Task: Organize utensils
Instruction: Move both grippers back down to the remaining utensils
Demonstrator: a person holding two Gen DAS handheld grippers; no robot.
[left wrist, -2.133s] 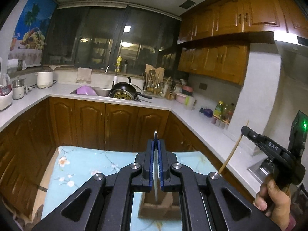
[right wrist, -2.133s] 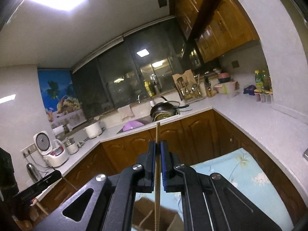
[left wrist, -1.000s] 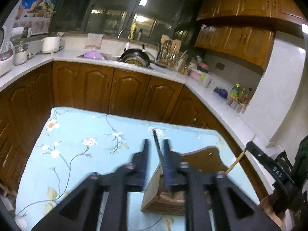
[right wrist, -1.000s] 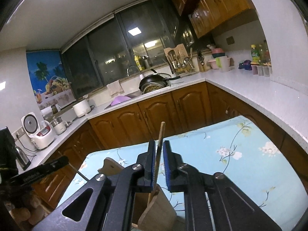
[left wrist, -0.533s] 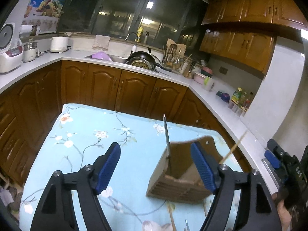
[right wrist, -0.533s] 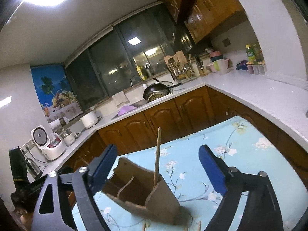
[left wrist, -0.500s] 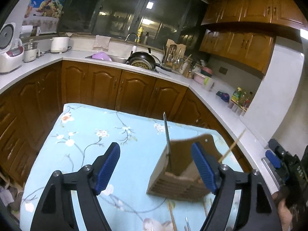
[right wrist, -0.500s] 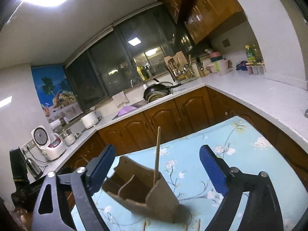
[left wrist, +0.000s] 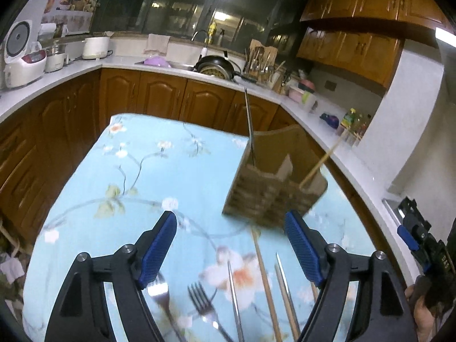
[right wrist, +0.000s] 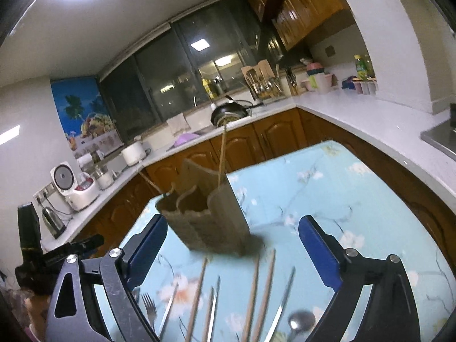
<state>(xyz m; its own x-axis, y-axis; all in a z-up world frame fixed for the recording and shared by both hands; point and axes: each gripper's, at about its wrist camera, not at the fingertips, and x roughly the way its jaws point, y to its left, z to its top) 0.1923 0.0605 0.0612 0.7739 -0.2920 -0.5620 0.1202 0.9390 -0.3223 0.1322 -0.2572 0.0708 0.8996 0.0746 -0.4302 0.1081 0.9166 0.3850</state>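
Observation:
A brown wooden utensil holder (left wrist: 273, 179) stands on the blue floral tablecloth (left wrist: 136, 171); it also shows in the right wrist view (right wrist: 208, 213). A metal chopstick (left wrist: 249, 122) and a wooden chopstick (left wrist: 322, 162) stand in it. My left gripper (left wrist: 230, 245) is open and empty, above loose forks (left wrist: 203, 305) and chopsticks (left wrist: 265, 282) lying near the table's front. My right gripper (right wrist: 232, 245) is open and empty, above chopsticks (right wrist: 253, 293), a fork (right wrist: 148, 305) and a spoon (right wrist: 299, 322).
Wooden cabinets and a white counter (left wrist: 327, 131) wrap around the table. A sink with a black pan (left wrist: 216, 67) and a rice cooker (left wrist: 21, 54) sit on the counter. The right gripper shows at the right edge of the left wrist view (left wrist: 424, 253).
Both grippers opened, leaving one chopstick each in the holder, then pulled back and tilted down, bringing the loose utensils on the cloth into view.

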